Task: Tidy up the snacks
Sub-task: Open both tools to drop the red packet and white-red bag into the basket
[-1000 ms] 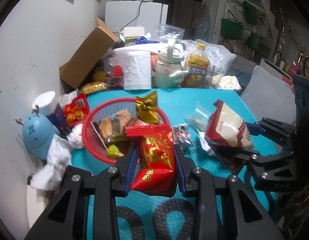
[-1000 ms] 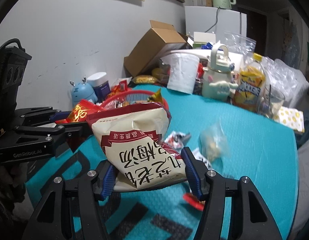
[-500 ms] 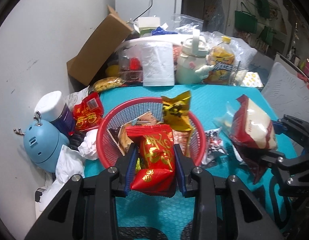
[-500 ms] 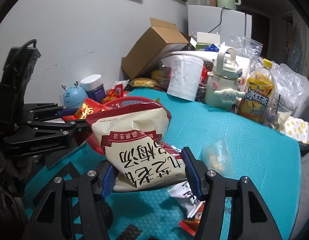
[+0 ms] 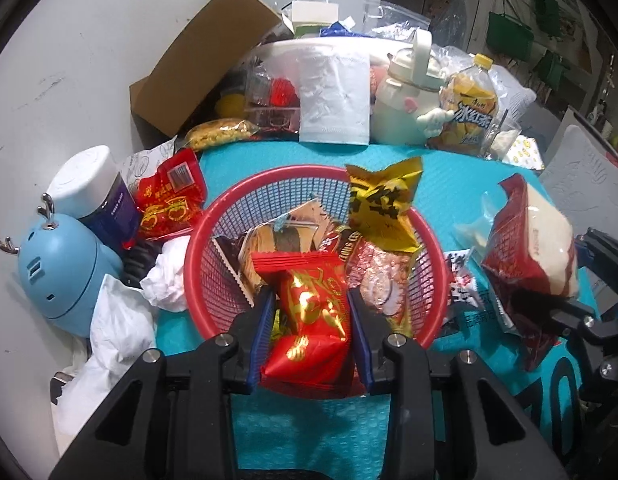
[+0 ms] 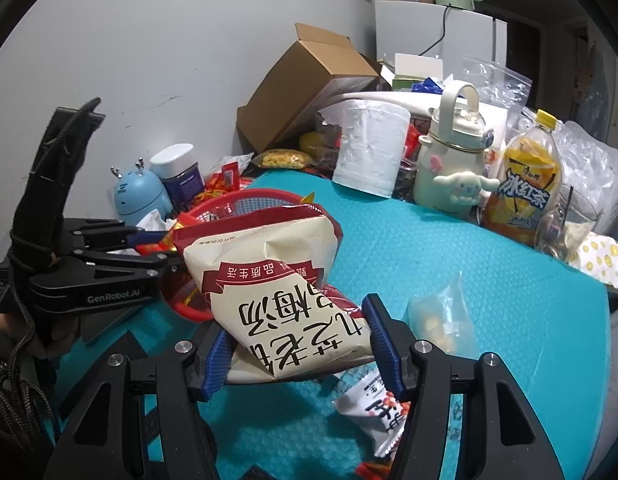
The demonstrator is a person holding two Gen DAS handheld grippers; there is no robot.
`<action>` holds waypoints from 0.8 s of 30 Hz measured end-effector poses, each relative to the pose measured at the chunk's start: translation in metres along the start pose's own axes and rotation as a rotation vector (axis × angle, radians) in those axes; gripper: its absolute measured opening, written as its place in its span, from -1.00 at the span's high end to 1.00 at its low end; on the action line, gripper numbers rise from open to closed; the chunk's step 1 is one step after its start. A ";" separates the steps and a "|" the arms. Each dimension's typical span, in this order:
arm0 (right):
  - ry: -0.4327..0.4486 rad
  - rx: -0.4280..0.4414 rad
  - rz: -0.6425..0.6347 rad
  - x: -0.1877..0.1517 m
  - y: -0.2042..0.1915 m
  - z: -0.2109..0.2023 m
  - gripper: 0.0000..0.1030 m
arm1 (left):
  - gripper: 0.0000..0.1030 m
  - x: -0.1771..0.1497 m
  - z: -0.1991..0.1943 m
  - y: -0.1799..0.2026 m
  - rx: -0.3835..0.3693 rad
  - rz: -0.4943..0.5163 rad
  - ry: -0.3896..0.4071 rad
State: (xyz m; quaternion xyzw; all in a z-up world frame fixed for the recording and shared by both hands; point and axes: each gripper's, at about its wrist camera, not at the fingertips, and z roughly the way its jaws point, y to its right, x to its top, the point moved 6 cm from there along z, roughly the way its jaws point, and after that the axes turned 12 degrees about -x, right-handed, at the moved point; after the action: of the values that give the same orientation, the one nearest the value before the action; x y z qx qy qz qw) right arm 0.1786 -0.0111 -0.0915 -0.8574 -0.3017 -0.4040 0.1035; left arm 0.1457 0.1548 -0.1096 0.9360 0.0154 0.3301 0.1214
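Since the earlier frame the left gripper [image 5: 309, 336] has carried its red and gold snack packet [image 5: 309, 320] forward and down, from short of the red basket [image 5: 269, 184] to just over its near rim; the packet sits clamped between the blue pads, though the jaws look about to ease (no gap shows yet). That suggests the drop is next, and one more snack joins the pile.

Right gripper [image 6: 297, 344] has also edged toward the basket, its jaws closed on the cream and red bag [image 6: 277, 280], which hangs above the teal mat [image 6: 489, 280] near the basket's right side, probably waiting its turn.

Inside the basket lie a yellow and black packet [image 5: 383, 204] against the far right rim and several other wrappers. Loose items remain: a white and red packet [image 6: 379, 404] at the mat's near edge, a clear pouch [image 6: 441, 316] beside it, and a red packet [image 5: 171, 200] off the basket's left rim. Beyond, at the far edge, stand a cream kettle-shaped bottle [image 5: 405, 96] and an iced tea bottle [image 5: 471, 112]
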 end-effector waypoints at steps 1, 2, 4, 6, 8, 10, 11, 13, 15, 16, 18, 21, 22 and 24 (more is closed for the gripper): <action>-0.001 0.000 -0.001 0.001 0.000 0.001 -0.17 | 0.28 0.000 0.001 -0.002 0.019 -0.001 -0.006; -0.002 -0.001 -0.002 0.001 0.000 0.002 -0.18 | 0.19 0.001 0.002 -0.004 0.031 -0.004 -0.009; -0.006 -0.003 -0.003 0.002 0.000 0.004 -0.17 | -0.10 0.001 0.001 -0.006 0.014 -0.013 -0.008; -0.008 0.000 -0.003 0.004 -0.001 0.006 -0.17 | -0.37 0.002 -0.002 -0.007 0.005 -0.022 0.006; -0.006 0.001 -0.004 0.006 -0.003 0.007 -0.17 | -0.44 0.004 -0.007 -0.009 0.014 -0.021 0.026; -0.002 -0.003 -0.006 0.010 -0.004 0.009 -0.17 | -0.44 0.005 -0.011 -0.013 0.011 -0.028 0.037; -0.001 -0.004 -0.007 0.012 -0.004 0.010 -0.17 | -0.44 0.005 -0.012 -0.014 0.005 -0.036 0.038; 0.003 0.001 -0.011 0.018 -0.007 0.012 -0.18 | -0.44 0.005 -0.014 -0.019 -0.010 -0.053 0.033; 0.010 0.001 -0.019 0.024 -0.011 0.013 -0.18 | -0.44 0.004 -0.017 -0.023 -0.010 -0.063 0.033; 0.014 0.001 -0.025 0.028 -0.013 0.015 -0.18 | -0.44 0.004 -0.018 -0.026 -0.009 -0.063 0.033; 0.018 0.004 -0.037 0.033 -0.018 0.017 -0.18 | -0.44 0.005 -0.020 -0.029 0.001 -0.061 0.035; 0.022 0.009 -0.054 0.041 -0.026 0.022 -0.18 | -0.44 0.007 -0.024 -0.037 0.011 -0.065 0.044; 0.023 0.013 -0.058 0.043 -0.028 0.024 -0.18 | -0.44 0.007 -0.025 -0.040 0.014 -0.067 0.046; 0.024 0.021 -0.069 0.047 -0.034 0.028 -0.18 | -0.44 0.009 -0.027 -0.045 0.020 -0.068 0.044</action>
State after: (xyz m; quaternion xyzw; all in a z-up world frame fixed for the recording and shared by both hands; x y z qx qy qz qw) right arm 0.1991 0.0482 -0.0763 -0.8405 -0.3339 -0.4142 0.1023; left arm 0.1379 0.2052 -0.0945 0.9286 0.0530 0.3461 0.1226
